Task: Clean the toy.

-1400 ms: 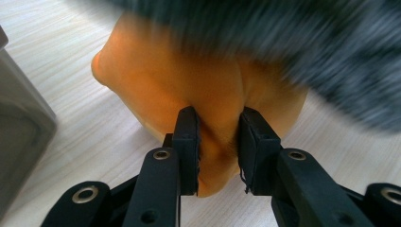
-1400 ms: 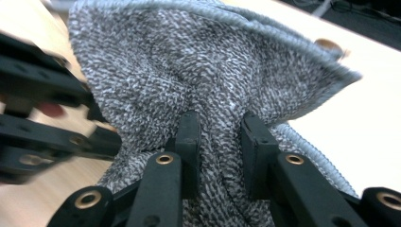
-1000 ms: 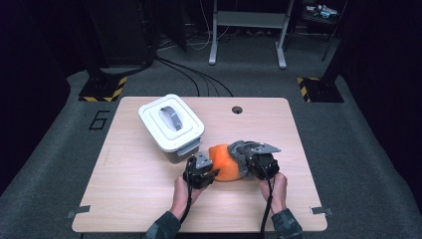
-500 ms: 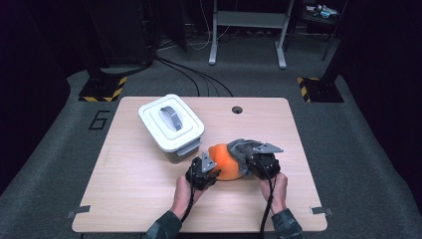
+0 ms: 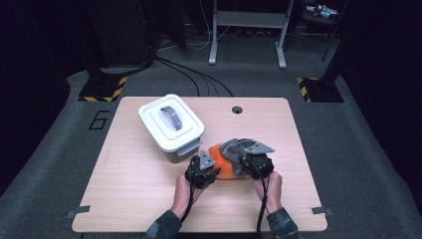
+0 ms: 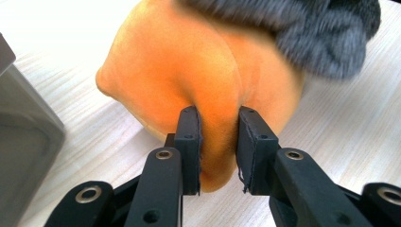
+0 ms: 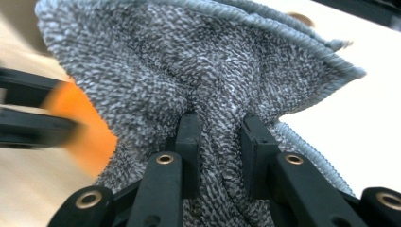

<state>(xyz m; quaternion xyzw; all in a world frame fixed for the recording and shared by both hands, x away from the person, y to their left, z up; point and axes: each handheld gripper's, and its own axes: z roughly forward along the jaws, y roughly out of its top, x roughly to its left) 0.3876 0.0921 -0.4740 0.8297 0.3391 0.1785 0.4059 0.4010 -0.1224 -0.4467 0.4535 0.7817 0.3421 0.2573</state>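
Item: I have the left gripper (image 6: 218,146) pinching a fold of the orange cloth (image 6: 189,71) and the right gripper (image 7: 220,156) clamped on the grey cloth (image 7: 198,61) overlapping it (separation step, I judge); next calls for pulling apart.

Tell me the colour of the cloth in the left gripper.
Orange cloth; the left gripper view shows it best.

High view looks forward and down over table (image 5: 124,199); gripper views sit close, probably sharing the orange cloth (image 6: 189,61).
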